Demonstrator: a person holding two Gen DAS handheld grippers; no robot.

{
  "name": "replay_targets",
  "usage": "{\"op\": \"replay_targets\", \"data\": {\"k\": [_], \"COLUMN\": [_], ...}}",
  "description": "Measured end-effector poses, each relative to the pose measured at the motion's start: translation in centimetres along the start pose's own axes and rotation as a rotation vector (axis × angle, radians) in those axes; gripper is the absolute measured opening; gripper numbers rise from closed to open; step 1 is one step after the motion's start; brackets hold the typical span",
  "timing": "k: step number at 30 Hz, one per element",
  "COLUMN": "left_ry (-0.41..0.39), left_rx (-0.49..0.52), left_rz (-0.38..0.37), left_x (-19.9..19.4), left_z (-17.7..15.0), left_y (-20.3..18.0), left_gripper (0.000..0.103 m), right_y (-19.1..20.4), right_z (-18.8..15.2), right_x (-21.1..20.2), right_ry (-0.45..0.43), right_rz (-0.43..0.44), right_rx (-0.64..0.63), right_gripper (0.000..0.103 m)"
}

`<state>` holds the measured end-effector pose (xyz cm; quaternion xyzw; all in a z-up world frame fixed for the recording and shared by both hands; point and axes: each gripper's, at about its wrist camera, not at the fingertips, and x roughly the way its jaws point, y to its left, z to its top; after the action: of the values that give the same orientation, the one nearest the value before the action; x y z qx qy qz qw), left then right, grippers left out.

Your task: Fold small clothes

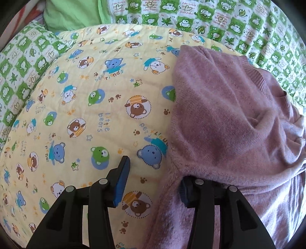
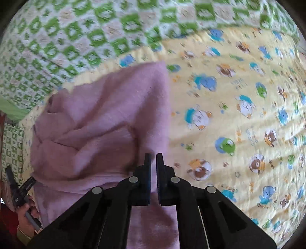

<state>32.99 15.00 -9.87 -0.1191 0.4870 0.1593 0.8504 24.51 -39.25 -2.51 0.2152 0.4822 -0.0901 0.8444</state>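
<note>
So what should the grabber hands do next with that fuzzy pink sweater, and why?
Probably squeeze the left gripper shut on the fuzzy pink knitted sweater. Its jaws stand open, with the sweater's edge draped over one finger and the yellow bear-print quilt showing between them. The right gripper looks shut with nothing seen between its pads, so nothing seems to hold the sweater for a fold yet.

Bear quilt (image 1: pixel 80 107): yellow, printed with blue, brown, green and white bears and small paw prints; it spreads under my tools.
Green checked quilt (image 1: pixel 239 24): white and green squares with leaves and frogs, lying along the far edge of the bear quilt and tucked under it.
Plain green cloth (image 1: pixel 72 15): bunched at the far-left corner, beyond the bear quilt, touching the checked quilt.
</note>
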Motion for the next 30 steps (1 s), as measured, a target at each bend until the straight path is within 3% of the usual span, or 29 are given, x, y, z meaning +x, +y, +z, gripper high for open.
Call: {"op": "replay_targets", "data": {"k": [3,5,10,16,20,22,25,27,29,30], "left_ry": [-0.002,-0.004,-0.01,-0.013,-0.017,-0.019,-0.017,-0.017,-0.016,-0.015], "left_rx": [-0.006,-0.009,-0.031,-0.082,-0.117,-0.127,-0.147,-0.149,-0.155,-0.16], "left_rz": [-0.002,0.0,-0.007,-0.033,-0.05,-0.057,-0.069,-0.071,-0.073,-0.074], "left_x": [-0.6,-0.9,-1.6,-2.1,-2.1,-2.1,-2.3,-2.3,-2.4,-2.4], "left_z": [-0.7,-1.3,-2.4,-3.6,-4.3,-4.5,-4.7,-4.8,-4.9,-4.9], "left_y": [0.3,0.8,1.3,2.7,3.2,3.5,3.6,3.8,3.9,4.0], "left_gripper": [0.048,0.048,0.048,0.048,0.048,0.048,0.048,0.048,0.048,0.048], "right_y": [6.9,12.6,26.7,36.8,38.3,38.6,38.5,38.1,38.3,38.5], "right_z": [0.9,1.4,2.6,3.1,2.5,2.2,4.0,5.1,5.3,5.1], "right_x": [-0.8,0.6,7.2,13.9,16.7,17.2,16.3,15.4,16.0,16.5], "right_ry": [-0.028,0.038,0.179,0.236,0.272,0.281,0.212,0.151,0.195,0.226], "right_rz": [0.133,0.277,0.463,0.451,0.39,0.428,0.448,0.449,0.433,0.425], "right_rx": [-0.146,-0.243,-0.429,-0.597,-0.679,-0.699,-0.666,-0.636,-0.648,-0.654], "right_gripper": [0.01,0.013,0.013,0.013,0.013,0.009,0.006,0.009,0.024,0.025]}}
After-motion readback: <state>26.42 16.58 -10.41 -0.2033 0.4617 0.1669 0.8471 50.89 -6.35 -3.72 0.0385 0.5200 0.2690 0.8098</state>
